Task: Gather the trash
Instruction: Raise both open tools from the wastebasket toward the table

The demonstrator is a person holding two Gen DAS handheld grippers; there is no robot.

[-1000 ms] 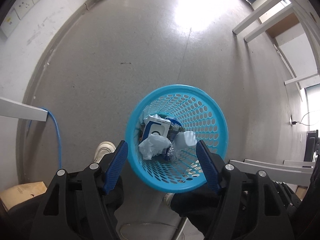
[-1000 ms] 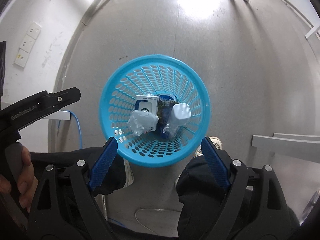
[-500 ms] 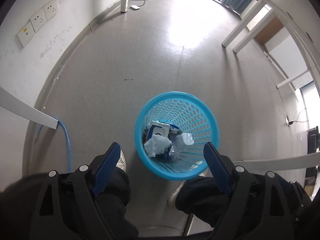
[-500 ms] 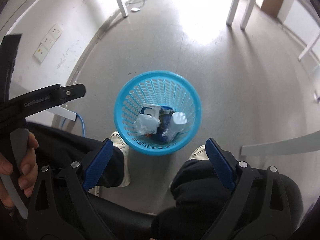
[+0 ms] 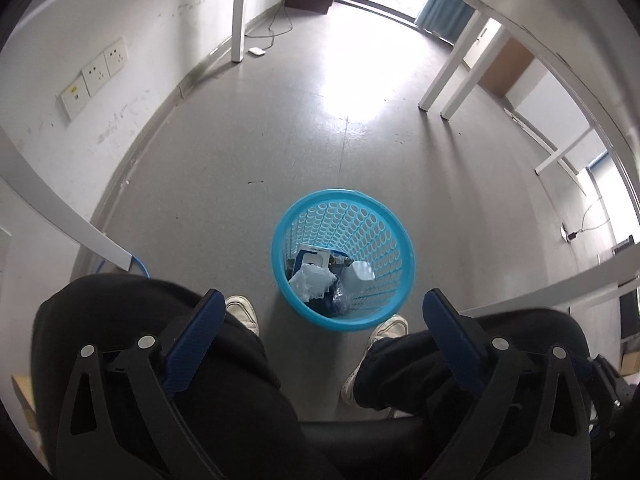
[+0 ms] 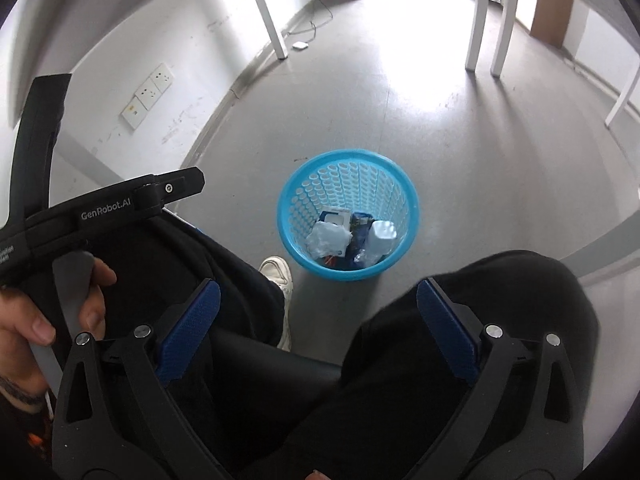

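A blue perforated trash basket (image 5: 362,216) (image 6: 348,176) stands on the grey floor between the person's white shoes. Inside lie crumpled white paper (image 5: 312,282) (image 6: 328,238), a white and blue box (image 5: 310,258), a white bottle (image 5: 358,276) (image 6: 380,236) and clear plastic. My left gripper (image 5: 322,302), high above the person's knees, has its jaws opening wide with nothing between them. My right gripper (image 6: 318,290) hangs likewise above the lap, jaws opening, holding nothing. In the right wrist view the left gripper's black body (image 6: 104,208) shows at the left, held by a hand (image 6: 24,320).
The person's black-trousered legs (image 5: 160,340) (image 6: 460,340) and a black chair seat fill the foreground. White table legs (image 5: 239,8) (image 6: 478,20) stand at the back. A wall with sockets (image 5: 94,76) runs on the left, a blue cable (image 5: 140,268) by it.
Both grippers have risen and pulled back from the basket, which now looks smaller and farther. Their jaws have spread wider. The person's knees have come into view beneath them.
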